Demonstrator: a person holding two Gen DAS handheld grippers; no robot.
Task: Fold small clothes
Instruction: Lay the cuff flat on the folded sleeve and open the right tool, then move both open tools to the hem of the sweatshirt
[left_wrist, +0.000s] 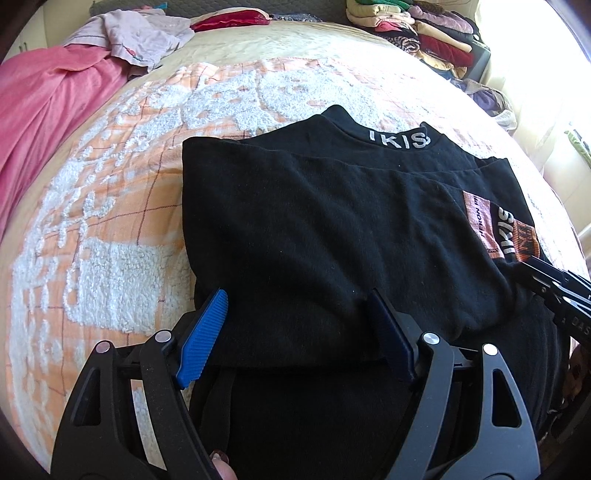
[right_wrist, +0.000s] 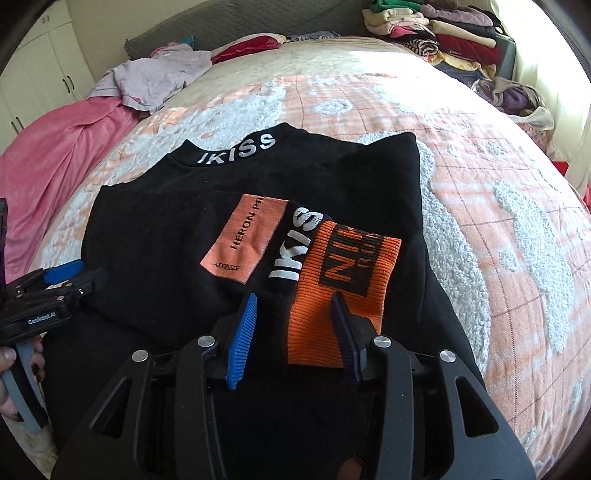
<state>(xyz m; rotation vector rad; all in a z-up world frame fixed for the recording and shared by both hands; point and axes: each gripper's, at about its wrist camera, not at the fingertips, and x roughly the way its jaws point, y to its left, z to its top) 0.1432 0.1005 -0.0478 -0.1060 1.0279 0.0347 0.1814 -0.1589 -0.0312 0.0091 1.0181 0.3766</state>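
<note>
A black top (left_wrist: 332, 221) with a white-lettered collar (left_wrist: 399, 138) lies partly folded on the bed. In the right wrist view the black top (right_wrist: 155, 236) shows a salmon patch (right_wrist: 247, 236) and an orange ribbed cuff (right_wrist: 347, 266) laid across it. My left gripper (left_wrist: 298, 299) stands wide open over the near folded edge, black cloth lying between its blue pads without being pinched. My right gripper (right_wrist: 294, 299) is open at the cuff's near end, its right pad in front of the orange rib. Each gripper shows in the other's view: right gripper (left_wrist: 546, 284), left gripper (right_wrist: 74, 273).
The bed carries an orange-and-white tufted cover (left_wrist: 110, 221). A pink cloth (left_wrist: 44, 96) and a lilac garment (left_wrist: 140, 33) lie at the far left. A stack of folded clothes (left_wrist: 424, 29) sits at the far right. A person's hand (right_wrist: 11, 369) holds the left gripper's handle.
</note>
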